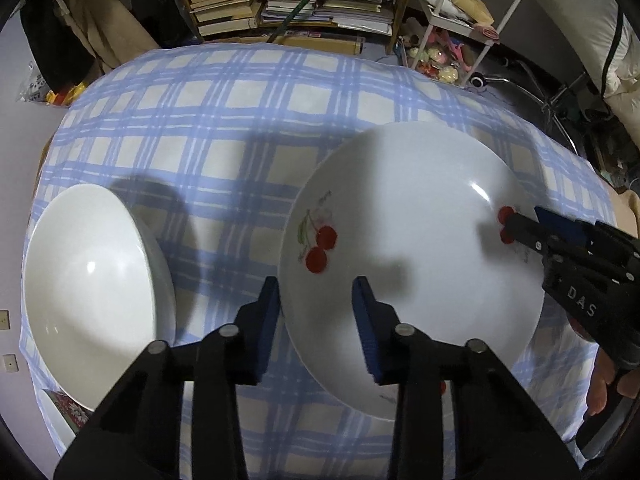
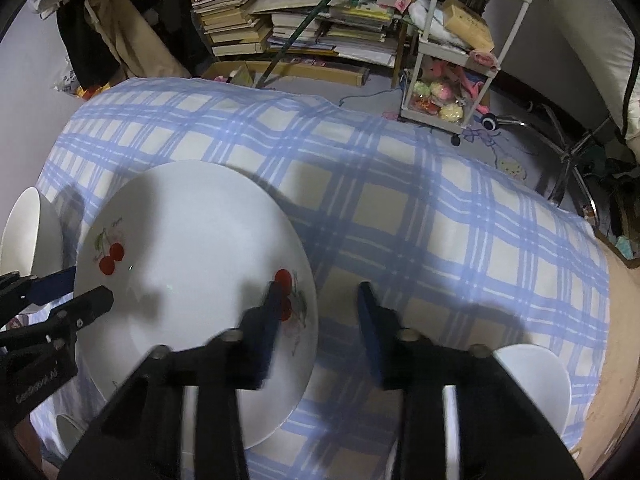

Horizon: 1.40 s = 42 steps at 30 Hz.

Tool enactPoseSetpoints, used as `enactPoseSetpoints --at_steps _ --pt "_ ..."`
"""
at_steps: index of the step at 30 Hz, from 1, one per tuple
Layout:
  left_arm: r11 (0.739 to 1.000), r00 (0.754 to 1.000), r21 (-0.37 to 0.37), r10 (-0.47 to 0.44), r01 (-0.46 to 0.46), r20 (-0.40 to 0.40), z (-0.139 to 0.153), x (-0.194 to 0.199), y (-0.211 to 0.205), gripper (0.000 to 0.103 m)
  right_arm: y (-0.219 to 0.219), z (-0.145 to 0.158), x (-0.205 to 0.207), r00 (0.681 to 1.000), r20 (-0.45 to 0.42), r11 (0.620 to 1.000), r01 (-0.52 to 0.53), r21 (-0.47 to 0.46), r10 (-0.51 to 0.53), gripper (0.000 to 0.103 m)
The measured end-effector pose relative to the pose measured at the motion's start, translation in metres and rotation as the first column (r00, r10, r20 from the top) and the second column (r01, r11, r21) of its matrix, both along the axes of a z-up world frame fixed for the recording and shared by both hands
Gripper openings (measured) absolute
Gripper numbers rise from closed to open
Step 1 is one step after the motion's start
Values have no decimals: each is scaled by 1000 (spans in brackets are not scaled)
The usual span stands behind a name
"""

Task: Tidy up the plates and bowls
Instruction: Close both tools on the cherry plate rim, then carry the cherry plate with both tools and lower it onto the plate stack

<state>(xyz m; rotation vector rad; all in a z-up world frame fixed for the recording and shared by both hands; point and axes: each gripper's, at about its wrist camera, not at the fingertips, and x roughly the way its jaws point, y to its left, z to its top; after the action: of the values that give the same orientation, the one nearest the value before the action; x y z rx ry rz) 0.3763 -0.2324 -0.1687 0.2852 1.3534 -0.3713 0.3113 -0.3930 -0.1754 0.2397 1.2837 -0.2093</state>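
- Table [image 1: 224, 128]: blue plaid cloth; bookshelf [image 1: 288, 0] and white cart [image 1: 472, 20] behind.
- White bowl [image 1: 92, 292] at left.
- Cherry-print plate [image 1: 412, 248] mid-table.
- Left claw [image 1: 316, 312], right claw [image 2: 320, 312]: each straddles a plate rim, part-open, pads not pressing.

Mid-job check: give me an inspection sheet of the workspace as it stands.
Surface: blue checked tablecloth, lying smooth.
Job's things: cherry plate in the middle; white bowl to its left; second white dish at the cloth's right edge.
Clutter: patterned item beside the bowl, unclear.
Grippers: left gripper straddles the plate's left rim, right gripper its right rim; grip cannot be confirmed.
Cables: cord on the floor beyond the table.
Surroundings: stacked bookshelf, white trolley.
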Motion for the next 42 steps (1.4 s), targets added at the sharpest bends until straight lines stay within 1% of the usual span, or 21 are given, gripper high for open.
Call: enactPoseSetpoints --at_steps 1,2,3,6,9,14,18,25,30,33,38,42 --pt "1000 1000 7 5 -5 1 -1 1 0 28 -1 0 0 1000 1 1000 4 16 -4 27" --pt "1000 1000 19 16 -16 2 -1 3 2 21 -1 -1 0 1000 2 1000 4 27 -4 23" --pt "1000 1000 24 18 -18 0 -1 6 3 18 -1 -2 1 1000 3 999 1 46 -1 17" --pt "1000 999 -7 27 -27 -27 1 10 8 17 1 -1 1 1000 -3 999 -6 45 6 17" --pt "999 999 -36 38 -39 -39 7 8 15 17 -4 1 -2 1000 -2 996 3 88 -3 16" --pt "997 998 -63 49 -51 -33 20 2 21 17 -1 15 -10 1000 17 995 1 96 -3 16" --pt "998 999 -44 37 -37 3 34 -8 25 17 7 25 -16 1000 23 995 -10 95 8 16" --pt "996 998 -72 57 -56 11 55 -27 46 17 26 46 -37 999 44 995 -20 100 15 16" --pt "996 997 -72 58 -55 41 74 -50 63 17 43 63 -56 998 66 994 -30 105 23 16" --pt "997 996 -57 61 -58 61 84 -64 74 17 56 73 -69 996 82 993 -43 113 34 16" --pt "996 994 -60 67 -61 91 100 -87 96 17 78 82 -89 993 104 992 -59 113 47 16" --pt "996 992 -56 74 -68 104 105 -103 112 17 96 84 -105 992 117 990 -59 126 44 16"
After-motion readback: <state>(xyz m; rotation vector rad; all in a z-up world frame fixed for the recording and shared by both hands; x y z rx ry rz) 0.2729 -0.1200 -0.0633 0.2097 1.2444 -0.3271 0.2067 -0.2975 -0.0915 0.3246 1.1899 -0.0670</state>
